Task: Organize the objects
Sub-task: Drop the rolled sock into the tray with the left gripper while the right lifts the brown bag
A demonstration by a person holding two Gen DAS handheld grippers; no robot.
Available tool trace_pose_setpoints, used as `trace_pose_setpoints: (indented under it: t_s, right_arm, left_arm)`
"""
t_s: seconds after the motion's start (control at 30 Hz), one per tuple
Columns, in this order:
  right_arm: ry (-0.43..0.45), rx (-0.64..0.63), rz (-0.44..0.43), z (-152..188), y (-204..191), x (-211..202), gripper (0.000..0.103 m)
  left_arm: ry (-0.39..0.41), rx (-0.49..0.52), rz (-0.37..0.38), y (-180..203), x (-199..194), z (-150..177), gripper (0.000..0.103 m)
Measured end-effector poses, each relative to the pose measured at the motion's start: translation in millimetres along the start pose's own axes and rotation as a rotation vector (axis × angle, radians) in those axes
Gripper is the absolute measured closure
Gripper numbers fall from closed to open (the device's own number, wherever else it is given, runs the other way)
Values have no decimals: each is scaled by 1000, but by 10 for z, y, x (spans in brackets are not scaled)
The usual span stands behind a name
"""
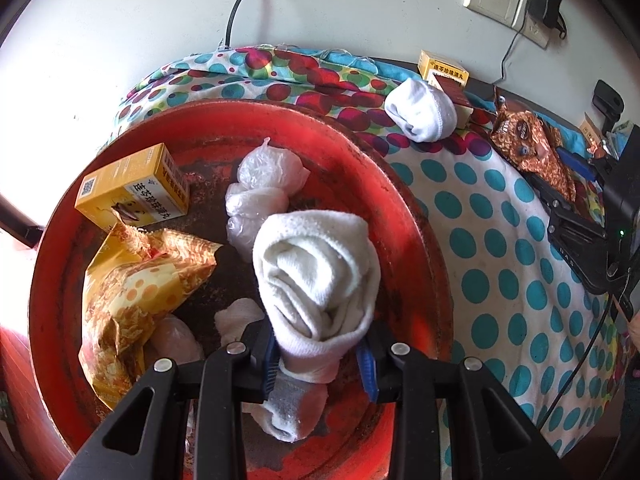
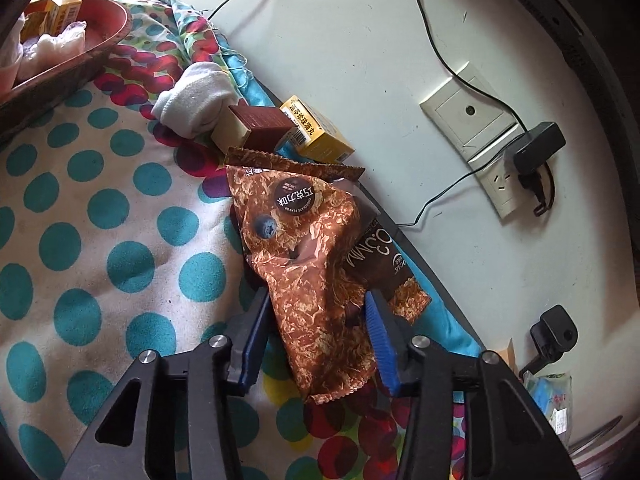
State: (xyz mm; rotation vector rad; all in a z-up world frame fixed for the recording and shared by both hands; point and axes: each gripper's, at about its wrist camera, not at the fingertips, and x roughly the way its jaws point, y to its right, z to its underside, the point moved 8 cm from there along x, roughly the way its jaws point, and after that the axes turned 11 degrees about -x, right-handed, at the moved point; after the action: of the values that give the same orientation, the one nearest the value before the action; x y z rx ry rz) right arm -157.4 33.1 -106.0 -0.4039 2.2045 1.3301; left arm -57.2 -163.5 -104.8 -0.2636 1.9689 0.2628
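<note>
Red basin [image 1: 416,216] at left already holds yellow box [image 1: 132,188], yellow snack bag [image 1: 136,284], clear wrapped packets [image 1: 264,184]. Left gripper [image 1: 320,356] pinching rolled white sock [image 1: 316,276] over basin, not yet dropped. Right gripper [image 2: 316,340] spread around brown snack bag [image 2: 304,248], near right. Left on spotted cloth [image 2: 80,208]: far sock [image 2: 196,100], two boxes [image 2: 280,128] — roughly half done

Both fisheye views are bright with daylight and sharp at the centre. In the left wrist view, glare washes out the white wall [image 1: 132,12] from about 9 to 10 o'clock. In the right wrist view, glare sits at 11 o'clock. Black cables [image 2: 436,52] cast soft shadows. Edges bend and darken into a black rim.
</note>
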Motion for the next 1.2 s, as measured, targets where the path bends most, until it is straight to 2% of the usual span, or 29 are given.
trace_pose_setpoints:
  t_s: [0.07, 0.3, 0.37, 0.43, 0.67, 1.0, 1.2]
  right_arm:
    - [6, 0, 15, -3, -4, -9, 65]
    - [27, 12, 42, -26, -23, -55, 71]
    - [38, 13, 47, -41, -22, -80, 79]
    - [45, 12, 59, -60, -25, -111, 81]
    - [59, 37, 56, -101, -29, -177, 82]
    - [114, 43, 70, -236, -14, -478, 84]
    - [172, 26, 69, -439, -58, -746, 84]
  left_arm:
    - [-6, -3, -1, 3, 3, 2, 69]
    - [-11, 23, -16, 46, 2, 21, 64]
    - [-9, 37, -21, 75, -6, 35, 62]
    - [-5, 45, -16, 98, -28, 42, 60]
    - [11, 35, 29, 135, -158, 41, 58]
    - [40, -8, 76, 72, -372, -19, 58]
    - [57, -30, 72, -29, -503, -69, 58]
